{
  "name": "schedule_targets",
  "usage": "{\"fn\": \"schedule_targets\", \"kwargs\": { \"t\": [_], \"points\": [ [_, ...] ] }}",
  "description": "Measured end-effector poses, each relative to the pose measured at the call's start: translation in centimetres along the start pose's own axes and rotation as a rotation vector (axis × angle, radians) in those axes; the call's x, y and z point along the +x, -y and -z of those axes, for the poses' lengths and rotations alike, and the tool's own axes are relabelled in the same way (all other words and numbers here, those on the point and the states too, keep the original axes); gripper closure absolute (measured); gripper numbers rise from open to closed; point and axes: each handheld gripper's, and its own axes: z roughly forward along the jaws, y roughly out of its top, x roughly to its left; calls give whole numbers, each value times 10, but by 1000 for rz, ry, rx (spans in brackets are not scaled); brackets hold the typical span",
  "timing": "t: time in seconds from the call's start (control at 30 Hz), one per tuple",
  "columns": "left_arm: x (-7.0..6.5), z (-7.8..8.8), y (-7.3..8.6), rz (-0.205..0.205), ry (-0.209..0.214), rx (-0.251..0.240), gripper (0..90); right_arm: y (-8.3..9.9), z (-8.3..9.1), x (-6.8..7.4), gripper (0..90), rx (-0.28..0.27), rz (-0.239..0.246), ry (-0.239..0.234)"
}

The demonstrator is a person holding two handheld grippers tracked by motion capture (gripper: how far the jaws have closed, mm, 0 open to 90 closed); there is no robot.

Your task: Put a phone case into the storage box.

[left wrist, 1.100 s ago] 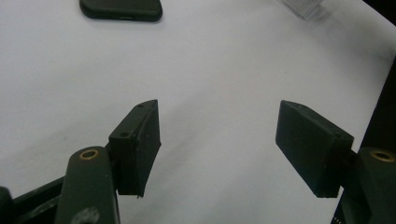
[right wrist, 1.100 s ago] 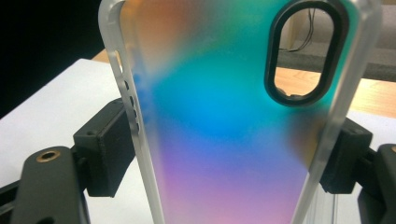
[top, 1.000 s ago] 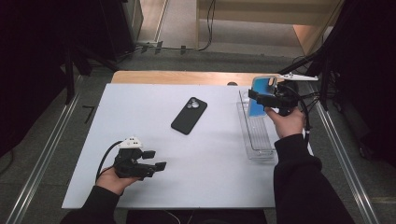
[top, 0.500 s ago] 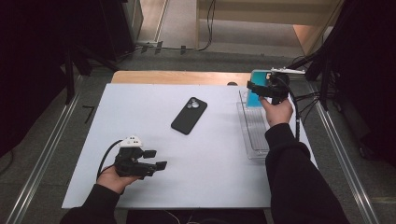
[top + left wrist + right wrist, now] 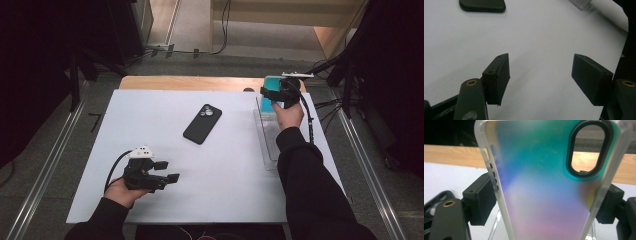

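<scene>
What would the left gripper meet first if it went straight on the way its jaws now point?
The left gripper is open and empty, aimed across the bare white table. Its path looks free; the black phone lies off to the left of that line, though depth is hard to judge.

Lab or recording rig, not a home: white matte sheet [image 5: 235, 175] over a light wooden tabletop [image 5: 190, 83], grey concrete floor [image 5: 45, 165] with metal rails [image 5: 37, 187], loose black cables [image 5: 220, 30], dark curtained surroundings, pale wooden structure [image 5: 280, 15] behind.
</scene>
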Motion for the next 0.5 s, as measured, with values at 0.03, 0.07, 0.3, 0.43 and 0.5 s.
{"fn": "schedule_targets", "kwargs": {
  "t": [0.03, 0.07, 0.3, 0.43, 0.5],
  "points": [
    [0, 0, 0, -1, 0, 2, 312, 0, -2, 0, 166, 10, 8, 2],
    [0, -1, 0, 1, 1, 0, 312, -1, -4, 1, 166, 18, 17, 8],
    [-2, -3, -1, -7, 5, 4, 312, -4, -18, 3, 163, 28, 22, 18],
    [-2, -2, -1, -5, 6, 1, 312, -2, -22, 3, 161, 42, -1, 7],
    [-1, -1, -1, -5, 5, 5, 312, 0, -24, 2, 161, 58, -12, 4]
  ]
}}
